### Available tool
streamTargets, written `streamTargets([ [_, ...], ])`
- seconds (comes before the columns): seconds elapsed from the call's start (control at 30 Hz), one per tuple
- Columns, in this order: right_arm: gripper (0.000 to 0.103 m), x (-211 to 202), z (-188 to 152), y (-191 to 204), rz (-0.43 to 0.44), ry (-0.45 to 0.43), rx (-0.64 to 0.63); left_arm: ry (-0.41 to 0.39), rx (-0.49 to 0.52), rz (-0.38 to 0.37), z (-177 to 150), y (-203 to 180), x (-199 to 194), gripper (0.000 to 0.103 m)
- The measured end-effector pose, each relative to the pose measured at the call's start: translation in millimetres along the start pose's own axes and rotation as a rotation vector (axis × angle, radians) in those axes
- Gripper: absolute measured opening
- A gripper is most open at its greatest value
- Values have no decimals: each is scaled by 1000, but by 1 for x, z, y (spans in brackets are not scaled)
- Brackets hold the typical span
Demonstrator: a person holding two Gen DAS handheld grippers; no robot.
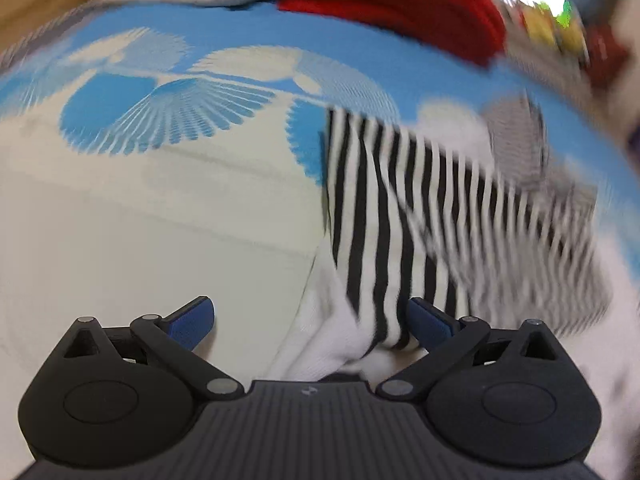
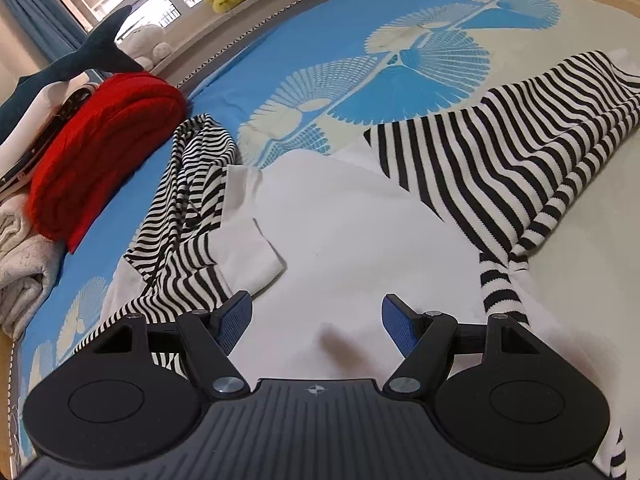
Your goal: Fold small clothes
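At the far left of the right wrist view, a grey garment and a folded red knit are lying stacked along the bed's edge, with a toy shark behind them. The shirt, white with black-striped sleeves, is lying spread on the blue and cream bedspread; one sleeve is bunching at the left, the other stretching right. The right tool is hovering over the white body, its jaws standing apart with nothing between the pads. In the blurred left wrist view, the left tool is gaping wide over a striped sleeve, whose fabric is lying against the right pad, ungripped.
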State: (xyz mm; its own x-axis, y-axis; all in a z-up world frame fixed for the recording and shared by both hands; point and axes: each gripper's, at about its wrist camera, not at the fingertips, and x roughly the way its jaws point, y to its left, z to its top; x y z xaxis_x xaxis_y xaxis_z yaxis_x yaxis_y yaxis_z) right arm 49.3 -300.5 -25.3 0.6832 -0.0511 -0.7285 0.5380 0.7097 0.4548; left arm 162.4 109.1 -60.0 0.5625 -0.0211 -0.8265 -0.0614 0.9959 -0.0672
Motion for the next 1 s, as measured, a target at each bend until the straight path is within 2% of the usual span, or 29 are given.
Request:
streamTargets([
  [0.1,73,1,-1,0,11,16,-6,-40,185,146,-11,-10,10,103],
  [0.13,73,1,-2,0,14,19,-9,-60,205,171,-13,-8,10,103],
  [0.2,73,-1,-2,1,20,18,-19,-66,182,198,-11,2,9,103],
  [0.3,73,-4,-1,0,29,14,-28,-63,79,153,-7,17,0,103],
  [0.37,74,-6,-1,-4,31,4,-24,-93,53,133,-5,16,-9,103],
  [0.6,74,-11,5,-19,-9,-27,-7,-183,95,105,-9,-8,-39,103],
  [1.0,74,-8,7,-23,-29,-27,-4,-192,121,89,-15,-25,-45,103],
])
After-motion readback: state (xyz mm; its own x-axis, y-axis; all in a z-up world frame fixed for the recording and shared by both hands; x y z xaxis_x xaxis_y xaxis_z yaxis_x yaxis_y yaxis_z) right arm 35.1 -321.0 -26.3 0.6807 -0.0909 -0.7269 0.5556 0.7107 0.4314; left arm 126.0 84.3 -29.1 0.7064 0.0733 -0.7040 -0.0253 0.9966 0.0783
